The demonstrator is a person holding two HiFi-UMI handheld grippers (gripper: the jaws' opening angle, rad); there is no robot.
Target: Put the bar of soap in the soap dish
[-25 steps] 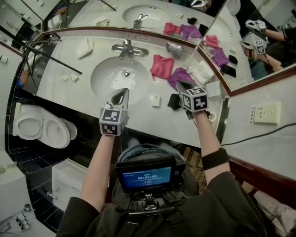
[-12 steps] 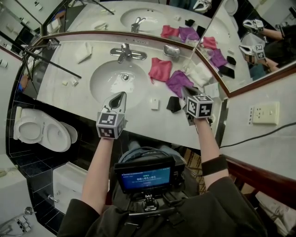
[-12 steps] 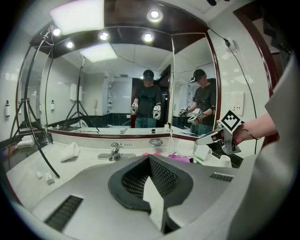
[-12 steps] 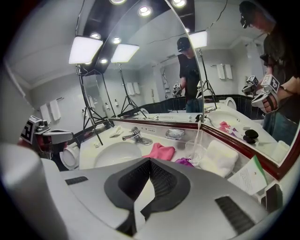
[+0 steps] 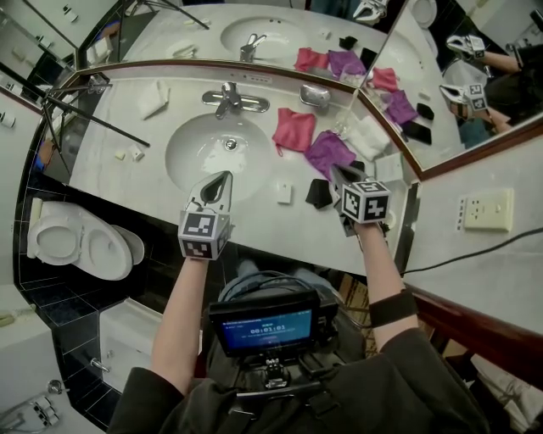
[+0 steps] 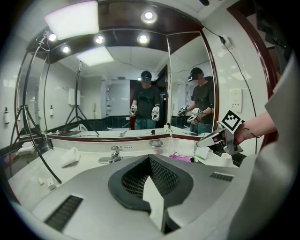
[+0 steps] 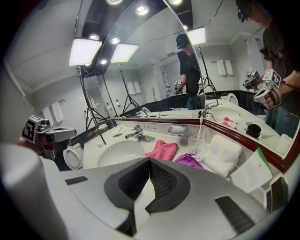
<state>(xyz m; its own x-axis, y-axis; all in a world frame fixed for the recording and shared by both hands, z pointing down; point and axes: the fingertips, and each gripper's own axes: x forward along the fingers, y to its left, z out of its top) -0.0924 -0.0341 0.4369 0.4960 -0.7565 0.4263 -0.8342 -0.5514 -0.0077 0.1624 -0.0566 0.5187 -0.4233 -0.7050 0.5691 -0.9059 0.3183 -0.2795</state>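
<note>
A person standing at a bathroom counter (image 5: 119,180) holds a gripper in each hand, seen from a head-mounted camera looking steeply down. The left gripper (image 5: 222,179) hovers at the front rim of the sink (image 5: 199,151), its jaws pressed together with nothing between them. The right gripper (image 5: 336,173), jaws likewise together and empty, hangs over the right part of the counter beside a small black object (image 5: 319,192) and the near edge of a purple cloth (image 5: 327,151). The bar of soap (image 5: 284,192), a small white block, lies flat on the counter between the two grippers, just left of the black object and in front of the sink. The soap dish (image 5: 315,95), a shallow metal one, stands at the back of the counter against the mirror (image 5: 254,25), right of the faucet (image 5: 227,97) and behind a pink cloth (image 5: 293,127), well apart from the soap. A folded white towel (image 5: 371,136) sits in the right corner, and a toilet (image 5: 76,242) stands beyond the counter's left end.
</note>
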